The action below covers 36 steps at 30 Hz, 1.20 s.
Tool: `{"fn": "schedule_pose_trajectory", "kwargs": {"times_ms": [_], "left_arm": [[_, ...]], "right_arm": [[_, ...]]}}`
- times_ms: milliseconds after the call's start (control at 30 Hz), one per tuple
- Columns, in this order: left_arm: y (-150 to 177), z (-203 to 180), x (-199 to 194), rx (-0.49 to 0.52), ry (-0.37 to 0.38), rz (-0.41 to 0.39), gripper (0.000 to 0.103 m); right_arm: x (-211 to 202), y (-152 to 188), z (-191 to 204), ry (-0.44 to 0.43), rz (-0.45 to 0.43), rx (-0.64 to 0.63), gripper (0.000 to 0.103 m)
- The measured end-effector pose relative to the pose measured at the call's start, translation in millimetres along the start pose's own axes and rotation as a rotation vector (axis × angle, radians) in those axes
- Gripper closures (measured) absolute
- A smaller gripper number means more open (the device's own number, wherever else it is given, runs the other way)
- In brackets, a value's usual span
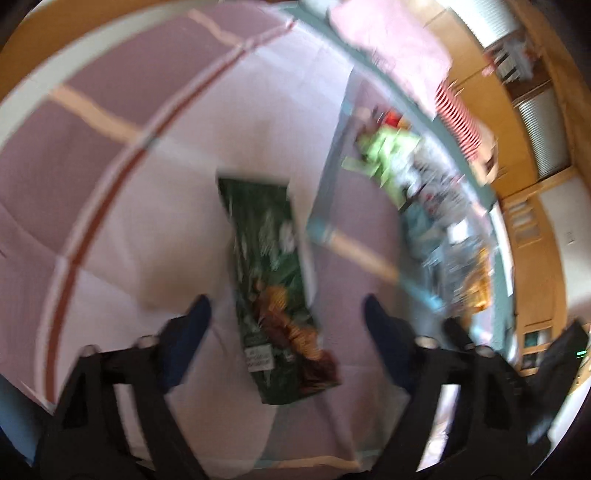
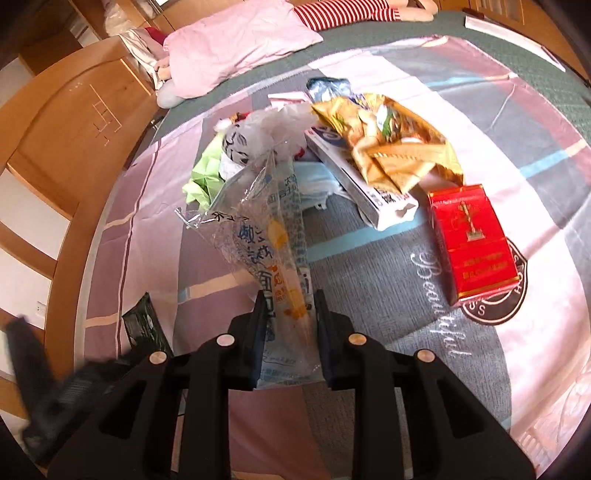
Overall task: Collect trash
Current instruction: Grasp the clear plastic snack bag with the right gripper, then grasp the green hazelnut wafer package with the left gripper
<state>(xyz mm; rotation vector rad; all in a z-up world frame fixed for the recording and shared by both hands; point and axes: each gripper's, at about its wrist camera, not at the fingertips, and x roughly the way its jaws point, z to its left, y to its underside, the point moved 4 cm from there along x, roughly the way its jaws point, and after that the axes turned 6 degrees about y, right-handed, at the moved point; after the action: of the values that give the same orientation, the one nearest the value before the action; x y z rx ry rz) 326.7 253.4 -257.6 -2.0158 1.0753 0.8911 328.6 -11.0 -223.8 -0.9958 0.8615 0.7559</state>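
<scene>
In the blurred left wrist view a green snack wrapper (image 1: 275, 284) lies flat on the patchwork bedspread (image 1: 110, 177). My left gripper (image 1: 286, 306) is open, one finger on each side of the wrapper's near half, just above it. In the right wrist view my right gripper (image 2: 288, 299) is shut on a clear plastic wrapper (image 2: 266, 229) with blue print and holds it up above the bedspread. Beyond it lies a trash pile: a gold snack bag (image 2: 384, 144), a white carton (image 2: 354, 177), green paper (image 2: 205, 177) and a white plastic bag (image 2: 258, 136). The green wrapper's corner (image 2: 144, 325) shows at lower left.
A red cigarette box (image 2: 472, 240) lies apart, right of the pile. A pink pillow (image 2: 236, 51) and a red-striped doll (image 2: 343, 13) lie at the bed's head. A wooden bed frame (image 2: 74, 122) curves along the left. The left gripper's body (image 2: 44, 384) shows blurred at lower left.
</scene>
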Motion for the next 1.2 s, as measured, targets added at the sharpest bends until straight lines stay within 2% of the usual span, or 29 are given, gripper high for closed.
{"fn": "schedule_pose_trajectory", "kwargs": {"times_ms": [33, 67, 100, 167, 300, 567, 633, 767, 1200], "left_arm": [[3.0, 2.3, 4.0, 0.008, -0.030, 0.014, 0.038], [3.2, -0.8, 2.0, 0.045, -0.058, -0.007, 0.043], [3.0, -2.9, 0.7, 0.065, -0.078, -0.012, 0.055], [3.2, -7.0, -2.2, 0.110, -0.099, -0.018, 0.059], [6.5, -6.0, -4.9, 0.115, -0.123, -0.031, 0.067], [9.2, -25.5, -64.0, 0.173, -0.083, -0.199, 0.068], [11.7, -32.1, -72.2, 0.194, -0.068, -0.219, 0.068], [19.1, -41.8, -79.8, 0.227, -0.027, -0.219, 0.068], [21.2, -42.3, -77.2, 0.217, -0.010, -0.196, 0.068]], "right_arm": [[2.0, 0.0, 1.3, 0.000, 0.002, 0.000, 0.077], [2.6, -0.3, 0.5, -0.002, 0.004, 0.000, 0.077], [2.0, 0.4, -0.2, -0.005, 0.006, -0.001, 0.077], [4.0, 0.9, 1.9, -0.008, 0.008, -0.008, 0.077], [2.6, 2.3, 6.0, -0.012, 0.008, -0.023, 0.077], [1.0, 1.3, 5.9, -0.022, 0.002, -0.026, 0.077], [1.8, 2.4, 7.8, -0.025, 0.011, -0.034, 0.077], [1.2, 4.2, 12.1, -0.027, 0.015, -0.049, 0.077], [7.3, 8.1, 14.6, -0.026, 0.050, -0.057, 0.077]]}}
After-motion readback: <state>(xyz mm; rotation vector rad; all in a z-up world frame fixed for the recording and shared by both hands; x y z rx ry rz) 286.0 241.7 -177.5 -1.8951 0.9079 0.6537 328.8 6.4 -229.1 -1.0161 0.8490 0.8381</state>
